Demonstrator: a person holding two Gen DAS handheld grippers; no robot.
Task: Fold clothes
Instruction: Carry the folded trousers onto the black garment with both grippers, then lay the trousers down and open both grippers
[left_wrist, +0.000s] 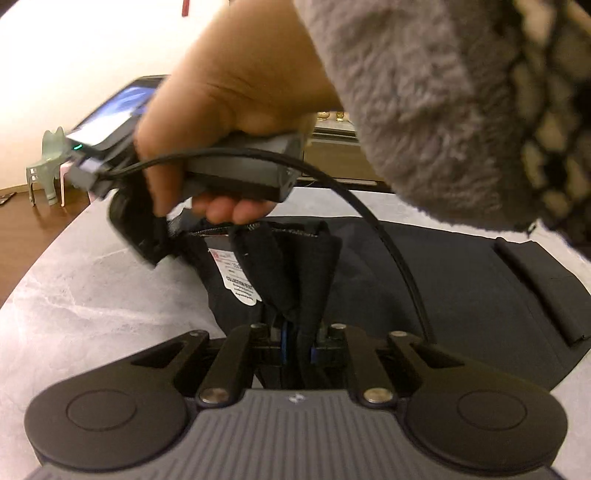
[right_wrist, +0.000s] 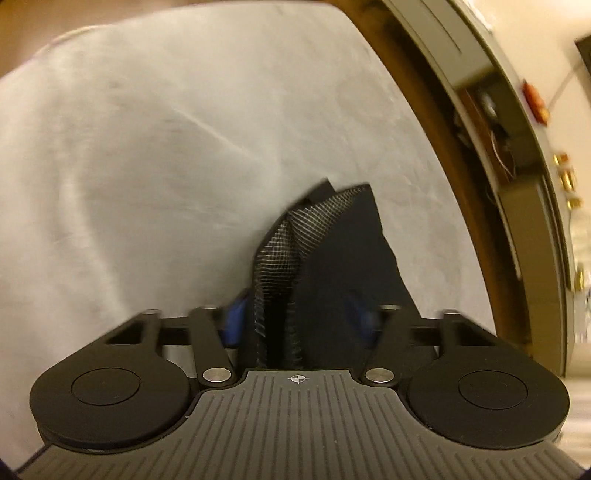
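A black garment (left_wrist: 443, 280) lies spread on the pale marble table (left_wrist: 92, 295), with a white label (left_wrist: 240, 284) showing near its left edge. At the bottom of the left wrist view, my left gripper (left_wrist: 295, 343) is shut on a raised fold of this black cloth. A hand (left_wrist: 229, 92) in a grey fuzzy sleeve (left_wrist: 443, 110) holds my right gripper (left_wrist: 155, 240) at the garment's far left corner. In the right wrist view, my right gripper (right_wrist: 297, 321) points steeply down with its blue pads (right_wrist: 232, 325) apart. A corner of black cloth with mesh lining (right_wrist: 295, 251) stands between them, unpressed.
A black cable (left_wrist: 388, 254) arcs from the right gripper over the garment. Beyond the table's left edge are wooden floor (left_wrist: 37, 225) and a small pale green stool (left_wrist: 44, 162). A dark cabinet (right_wrist: 517, 192) runs along the table's right side in the right wrist view.
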